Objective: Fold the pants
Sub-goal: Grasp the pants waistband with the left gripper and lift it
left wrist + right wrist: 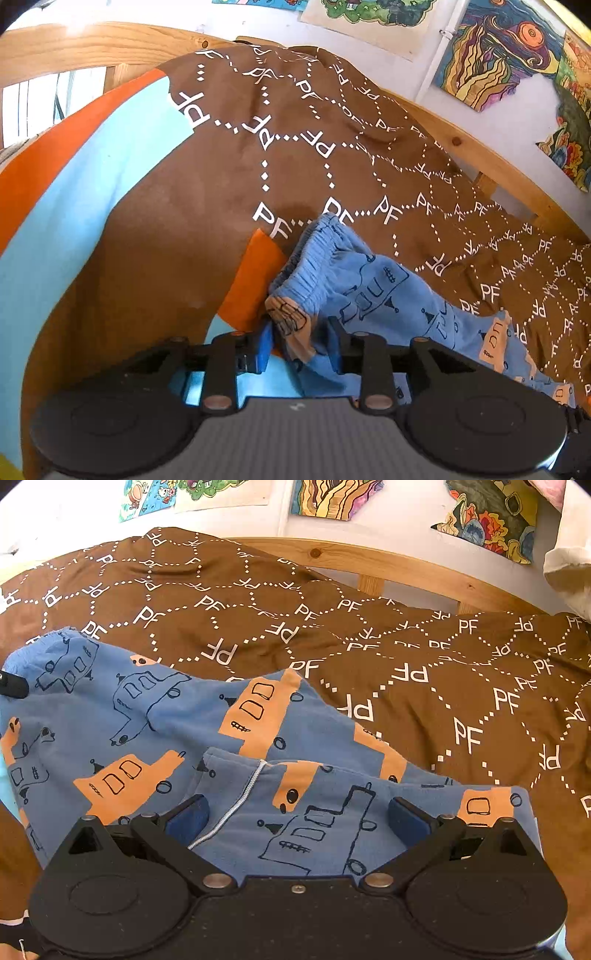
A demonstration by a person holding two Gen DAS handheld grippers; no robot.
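Blue pants point(155, 716) with orange and outlined vehicle prints lie on a brown bedcover point(424, 672). In the left wrist view my left gripper point(301, 343) is shut on a bunch of the pants point(354, 291) near the elastic waistband point(314, 254), which is lifted and gathered. In the right wrist view my right gripper point(297, 818) is open, its blue pads point(408, 821) spread wide over a folded-over leg end with a white seam point(236, 805). A black part of the left gripper point(13, 683) shows at the waistband on the left.
The brown cover with white "PF" lettering point(288, 122) spreads over the bed, with orange and light blue patches point(92, 155) at the left. A wooden bed rail point(388, 565) runs along the far side. Colourful drawings point(498, 48) hang on the white wall behind.
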